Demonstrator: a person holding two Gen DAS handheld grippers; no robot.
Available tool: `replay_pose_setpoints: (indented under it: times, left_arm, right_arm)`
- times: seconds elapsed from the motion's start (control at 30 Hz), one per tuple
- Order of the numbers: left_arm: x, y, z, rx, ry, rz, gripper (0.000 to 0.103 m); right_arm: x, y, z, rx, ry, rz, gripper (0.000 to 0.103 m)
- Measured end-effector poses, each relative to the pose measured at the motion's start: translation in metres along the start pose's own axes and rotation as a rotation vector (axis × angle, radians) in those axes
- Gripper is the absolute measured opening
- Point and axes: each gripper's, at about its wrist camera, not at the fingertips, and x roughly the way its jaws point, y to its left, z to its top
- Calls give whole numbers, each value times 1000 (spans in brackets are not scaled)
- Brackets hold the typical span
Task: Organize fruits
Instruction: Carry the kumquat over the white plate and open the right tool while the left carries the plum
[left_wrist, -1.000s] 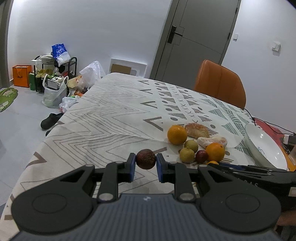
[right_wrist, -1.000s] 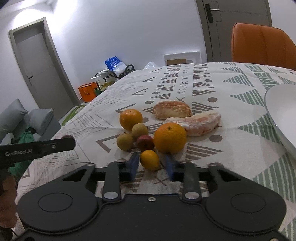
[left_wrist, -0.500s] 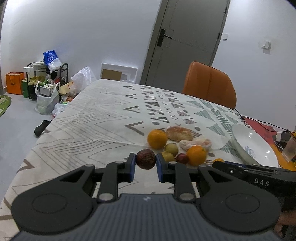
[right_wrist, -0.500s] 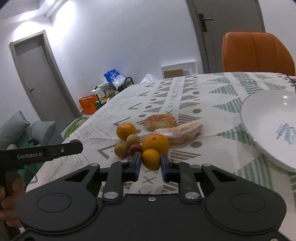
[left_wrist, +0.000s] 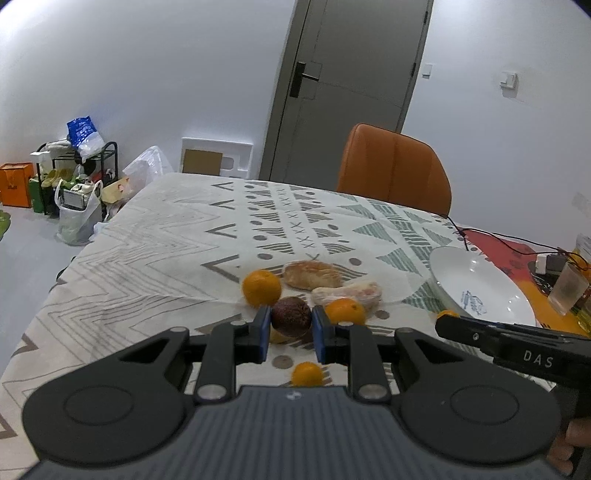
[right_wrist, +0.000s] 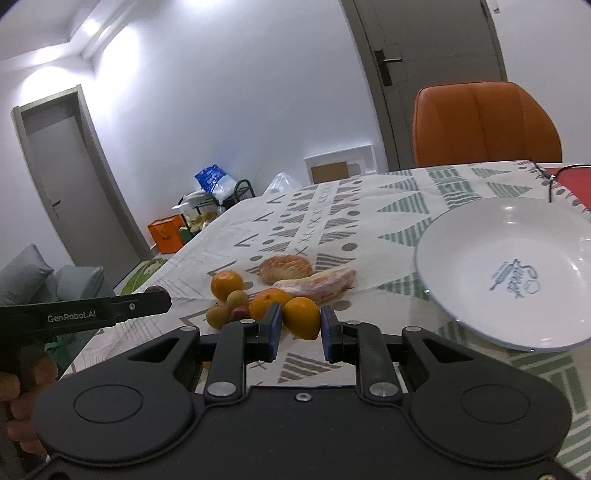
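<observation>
I have a dark fruit clamped in my left hand-held gripper and a small orange in my right hand-held gripper, but the plate is bare and most fruit sits on the counter.

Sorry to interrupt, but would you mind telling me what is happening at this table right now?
A person is sorting fruit with two handheld grippers. The left gripper is shut on a dark reddish-brown fruit, and the right gripper holds a small yellow-orange citrus. Both are held above the patterned tablecloth. The white plate has no fruit on it yet; other fruits remain clustered nearby.
</observation>
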Motion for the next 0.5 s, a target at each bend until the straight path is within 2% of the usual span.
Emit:
replay_pose_setpoints:
  times: [0.5]
  left_arm:
    - [11,-53,3,58,-4,-45,22]
  right_arm:
    - [-37,-46,3,50,-78,-43,21]
